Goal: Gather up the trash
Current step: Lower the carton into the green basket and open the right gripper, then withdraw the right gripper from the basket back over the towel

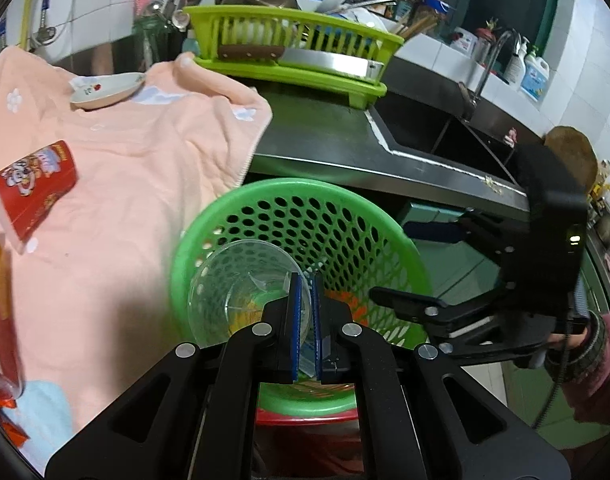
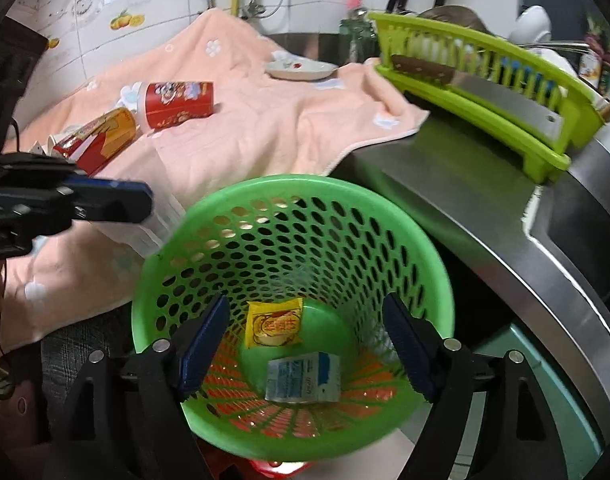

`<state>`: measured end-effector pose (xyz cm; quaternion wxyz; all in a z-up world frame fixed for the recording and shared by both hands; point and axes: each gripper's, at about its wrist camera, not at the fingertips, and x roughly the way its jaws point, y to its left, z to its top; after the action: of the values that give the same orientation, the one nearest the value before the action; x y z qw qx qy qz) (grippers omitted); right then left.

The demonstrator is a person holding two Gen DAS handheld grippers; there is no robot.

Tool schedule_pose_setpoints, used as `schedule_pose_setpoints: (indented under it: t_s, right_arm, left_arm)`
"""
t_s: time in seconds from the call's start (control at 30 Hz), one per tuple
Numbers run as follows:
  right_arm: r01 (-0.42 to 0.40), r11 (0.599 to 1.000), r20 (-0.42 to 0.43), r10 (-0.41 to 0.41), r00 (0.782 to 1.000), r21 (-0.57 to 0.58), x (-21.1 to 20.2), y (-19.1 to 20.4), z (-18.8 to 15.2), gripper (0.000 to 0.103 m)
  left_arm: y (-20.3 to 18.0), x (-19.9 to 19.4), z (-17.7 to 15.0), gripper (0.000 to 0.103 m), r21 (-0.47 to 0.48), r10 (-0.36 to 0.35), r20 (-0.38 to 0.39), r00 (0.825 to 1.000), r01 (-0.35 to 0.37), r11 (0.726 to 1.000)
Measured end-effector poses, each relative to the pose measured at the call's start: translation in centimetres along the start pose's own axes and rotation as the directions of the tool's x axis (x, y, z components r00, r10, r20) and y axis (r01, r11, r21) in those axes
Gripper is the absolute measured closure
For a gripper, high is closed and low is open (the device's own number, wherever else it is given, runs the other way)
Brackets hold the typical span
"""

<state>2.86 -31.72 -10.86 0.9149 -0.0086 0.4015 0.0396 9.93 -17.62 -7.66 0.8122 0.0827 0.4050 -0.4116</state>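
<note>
My left gripper (image 1: 305, 280) is shut on the rim of a clear plastic cup (image 1: 233, 292), which hangs over the near side of the round green basket (image 1: 289, 184). The right wrist view looks down into that basket (image 2: 305, 180); a yellow snack packet (image 2: 274, 322) and a blue-and-white carton (image 2: 303, 376) lie on its bottom. Above them my right gripper (image 2: 305, 304) stands open with nothing between its blue pads. From the left wrist view it (image 1: 409, 266) is at the basket's right. A red paper cup (image 2: 179, 104) and a red-yellow one (image 2: 101, 136) lie on the peach towel (image 2: 265, 128).
A saucer (image 1: 105, 88) sits at the towel's far end. A lime dish rack (image 1: 297, 40) with a cleaver against it stands behind the steel counter (image 1: 325, 148). The sink (image 1: 445, 136) and tap are at the right. A sleeved hand (image 1: 585, 344) holds the right gripper.
</note>
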Motion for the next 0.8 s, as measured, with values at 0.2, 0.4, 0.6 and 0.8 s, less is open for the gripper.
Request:
schedule_pose_setpoints:
  t_s: [0.2,0.4,0.6,0.8]
  right_arm:
    - [0.023,0.999,0.027,-0.024,0.999,0.036,-1.8,-1.1,-0.9,0.026]
    - [0.022,0.998,0.024,-0.023,0.999,0.064,-2.0,-1.5,-1.6,0.025]
    - [0.007,0.998,0.025,-0.009,1.0,0.062,-1.9,-1.3,-1.3,0.025]
    - [-0.011,0.999,0.033,0.01,0.999,0.038,-1.6,-0.5,-0.4,0.025]
  left_arm:
    - [-1.1,1.7,0.0,0.098,0.014,-0.006,-0.042,0.999,0.007,1.0]
    - [-1.1,2.4,-0.3,0.083,-0.006,-0.017,-0.065,0.998,0.017,1.0]
    - [-0.9,1.9,-0.4,0.064,-0.013,-0.014,-0.046,0.999,0.013,1.0]
    - [-0.4,0.0,-0.2,0.058,-0.018,0.023,-0.013,1.0,-0.023,1.0]
